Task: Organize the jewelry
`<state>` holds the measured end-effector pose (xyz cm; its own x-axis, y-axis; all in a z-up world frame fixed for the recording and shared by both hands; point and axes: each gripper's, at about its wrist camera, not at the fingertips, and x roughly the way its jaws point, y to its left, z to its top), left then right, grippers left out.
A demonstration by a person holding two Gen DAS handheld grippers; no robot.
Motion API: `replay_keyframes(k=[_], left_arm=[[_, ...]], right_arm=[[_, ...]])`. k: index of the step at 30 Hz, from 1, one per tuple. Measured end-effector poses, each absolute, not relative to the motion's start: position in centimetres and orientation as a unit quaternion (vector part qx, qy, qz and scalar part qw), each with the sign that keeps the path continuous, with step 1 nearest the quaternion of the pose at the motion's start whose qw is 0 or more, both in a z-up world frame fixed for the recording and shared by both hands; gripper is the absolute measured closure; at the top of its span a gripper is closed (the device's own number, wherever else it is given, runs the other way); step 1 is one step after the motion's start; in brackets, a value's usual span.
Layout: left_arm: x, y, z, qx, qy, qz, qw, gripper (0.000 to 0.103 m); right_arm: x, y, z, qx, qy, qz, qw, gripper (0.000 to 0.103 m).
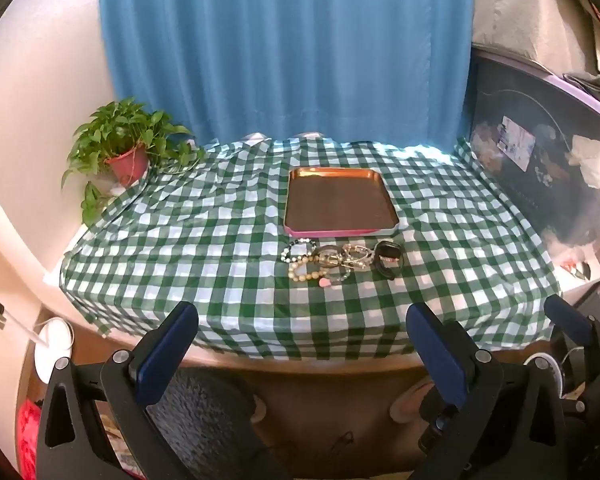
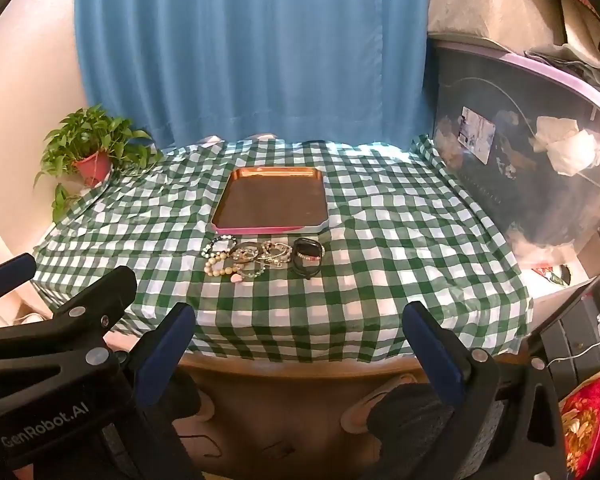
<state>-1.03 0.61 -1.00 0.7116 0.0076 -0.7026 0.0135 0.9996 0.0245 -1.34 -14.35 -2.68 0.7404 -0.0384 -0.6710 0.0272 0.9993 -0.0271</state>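
Jewelry (image 1: pixel 338 262) pile tangled, pcs indistinct.

"GenRobot.AI" printed in grey on black body of left tool (image 2: pixel 6 282), right-wrist view.

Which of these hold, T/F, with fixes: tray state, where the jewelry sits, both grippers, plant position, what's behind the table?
1. The tray has nothing in it. True.
2. The jewelry pile lies on the checked tablecloth, in front of the tray's near edge. True.
3. The left gripper is shut on a bracelet. False: its jaws stand wide open with nothing between them, short of the table.
4. The right gripper is open and holds nothing. True.
5. The potted plant stands at the table's far right corner. False: it is at the far left corner.
6. A red curtain hangs behind the table. False: the curtain is blue.
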Motion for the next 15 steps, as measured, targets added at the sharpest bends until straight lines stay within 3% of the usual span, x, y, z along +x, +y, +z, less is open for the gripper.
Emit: replay_keyframes(k=[15], left_arm=[[-0.97,0.50,-0.92,0.013,0.381,-0.001,0.924,0.000]], right_arm=[[-1.39,-14.34,-2.55,-0.007,0.361,-0.018,0.932,0.000]])
